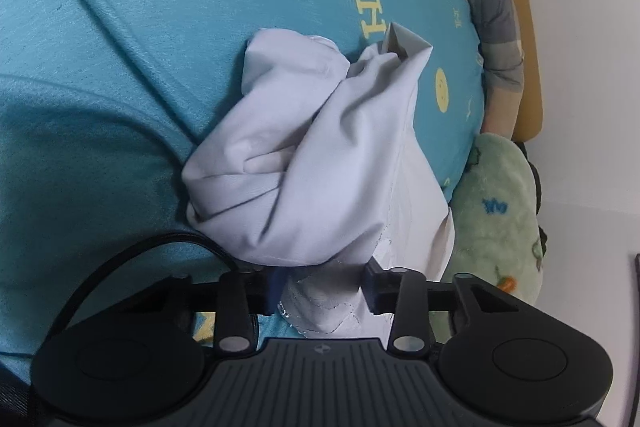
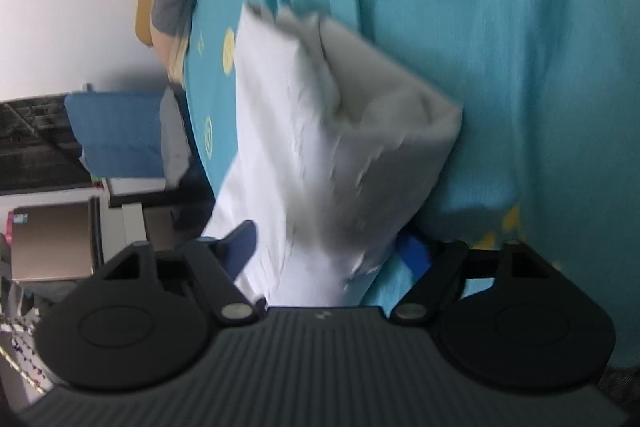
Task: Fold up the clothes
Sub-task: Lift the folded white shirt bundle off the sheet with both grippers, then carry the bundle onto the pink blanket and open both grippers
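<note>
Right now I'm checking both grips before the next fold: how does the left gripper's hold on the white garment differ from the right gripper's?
The left gripper pinches a narrow bunched edge of the white garment; the right gripper has a wider band of cloth between its fingers. The left view is sharp, showing a twisted bundle; the right view is blurred. Both hold the same garment over the teal bedsheet.

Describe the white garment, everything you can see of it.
The white garment is plain, thin woven-looking cloth, crumpled into a loose bundle with deep folds and a stiffer pointed corner sticking up at its far end. A seam with frayed, flaking edging runs near the left gripper, whose fingers are shut on that end. The right gripper has another part between its fingers; that view is blurred. The garment hangs bunched over the teal bedsheet with yellow smiley prints, the far end seemingly resting on it.
</note>
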Demonstrator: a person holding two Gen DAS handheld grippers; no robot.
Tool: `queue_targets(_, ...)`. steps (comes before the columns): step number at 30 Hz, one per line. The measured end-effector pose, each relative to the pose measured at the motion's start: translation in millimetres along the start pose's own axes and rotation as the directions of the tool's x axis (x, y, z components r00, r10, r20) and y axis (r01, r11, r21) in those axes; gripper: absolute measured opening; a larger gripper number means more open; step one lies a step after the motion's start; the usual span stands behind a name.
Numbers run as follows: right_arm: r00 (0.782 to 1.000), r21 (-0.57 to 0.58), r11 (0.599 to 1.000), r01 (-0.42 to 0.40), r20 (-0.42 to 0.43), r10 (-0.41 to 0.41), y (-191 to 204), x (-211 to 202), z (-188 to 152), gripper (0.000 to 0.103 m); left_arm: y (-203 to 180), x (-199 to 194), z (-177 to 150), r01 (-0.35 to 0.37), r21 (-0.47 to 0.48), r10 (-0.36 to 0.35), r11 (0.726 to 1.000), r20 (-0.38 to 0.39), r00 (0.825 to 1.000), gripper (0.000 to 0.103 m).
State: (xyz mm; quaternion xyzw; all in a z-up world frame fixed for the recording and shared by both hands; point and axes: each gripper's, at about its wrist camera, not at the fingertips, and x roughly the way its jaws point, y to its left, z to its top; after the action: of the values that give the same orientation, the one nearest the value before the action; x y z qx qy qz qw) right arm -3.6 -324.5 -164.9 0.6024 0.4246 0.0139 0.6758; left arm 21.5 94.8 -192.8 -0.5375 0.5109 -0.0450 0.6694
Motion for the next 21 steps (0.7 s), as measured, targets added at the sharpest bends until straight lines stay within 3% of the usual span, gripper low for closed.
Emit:
queue_targets(1,1.0,0.005,1.0,0.001,0.018,-0.001,-1,-2,2,0.071,1,-1,1,0.008,-0.006,-0.008,1.0,0.001,1.0,0.034)
queue_targets(2,0.999,0.01,1.0,0.002,0.035,-0.003,-2,-4,3,0.054,1,-2,1,0.016,-0.012,-0.016,1.0,0.003,1.0,0.031)
queue_targets(5,0.999,0.008,1.0,0.008,0.051,-0.009,-3,-2,2,0.027,-1,-9,1,0.032,-0.009,-0.032,0.999,0.018,0.999,0.025)
queue_targets(13,0.987,-0.116,0.99,-0.075,0.136,0.09,34,-37,-12,0.019,-47,-46,-13,0.078,0.036,-0.079,0.996,0.045,0.996,0.019)
queue_targets(16,0.974,-0.121,0.983,-0.136,0.166,0.155,42,-76,-12,0.019,-92,-58,-34,0.097,0.1,-0.098,0.99,0.007,0.995,0.019)
queue_targets(21,0.925,-0.17,0.976,-0.133,0.332,0.184,63,-187,28,0.019,-187,-48,-88,0.132,0.235,-0.11,0.963,-0.105,0.988,0.019)
